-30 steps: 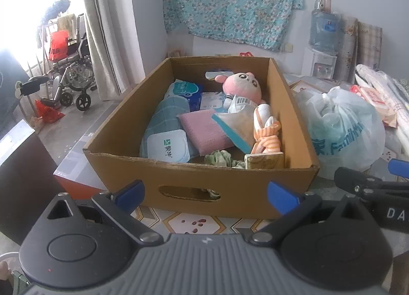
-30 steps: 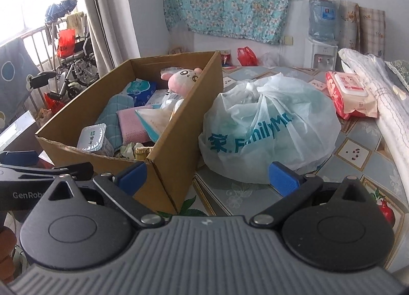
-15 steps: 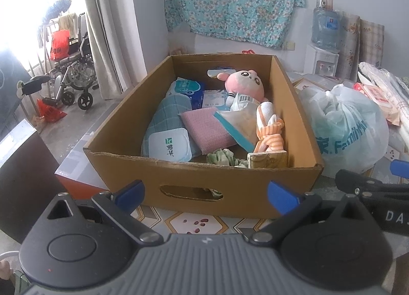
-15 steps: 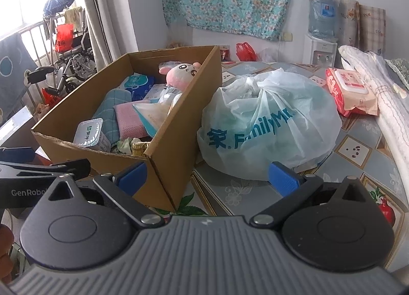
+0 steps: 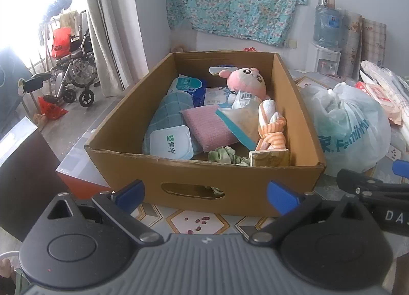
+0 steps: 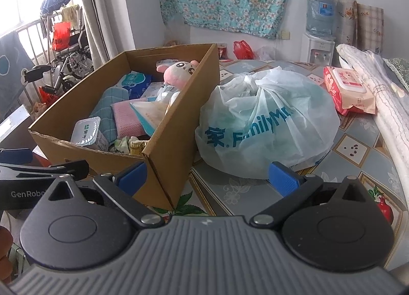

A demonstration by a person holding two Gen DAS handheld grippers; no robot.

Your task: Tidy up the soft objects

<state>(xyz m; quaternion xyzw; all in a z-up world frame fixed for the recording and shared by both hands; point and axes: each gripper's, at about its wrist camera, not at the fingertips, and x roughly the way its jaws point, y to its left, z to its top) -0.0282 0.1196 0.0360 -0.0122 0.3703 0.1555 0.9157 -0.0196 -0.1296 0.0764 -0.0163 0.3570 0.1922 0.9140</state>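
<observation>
Both the left gripper (image 5: 205, 194) and right gripper (image 6: 208, 174) are held wide open and empty before a box (image 5: 204, 182) of soft items on the tabletop (image 6: 358, 141); the plush (image 5: 246, 82) is probably best pinched at its middle.

Cardboard box (image 5: 204, 179), centre frame: matt brown corrugated board, torn rough along the near rim. Inside it, a fuzzy pink plush toy (image 5: 246, 82), a ribbed pink cloth (image 5: 212, 126) and a quilted blue cloth (image 5: 171, 113). Plastic bag (image 6: 268, 121), right of the box: thin, translucent, crinkled, slightly glossy. Tabletop (image 6: 358, 146): smooth, printed, faint sheen.
</observation>
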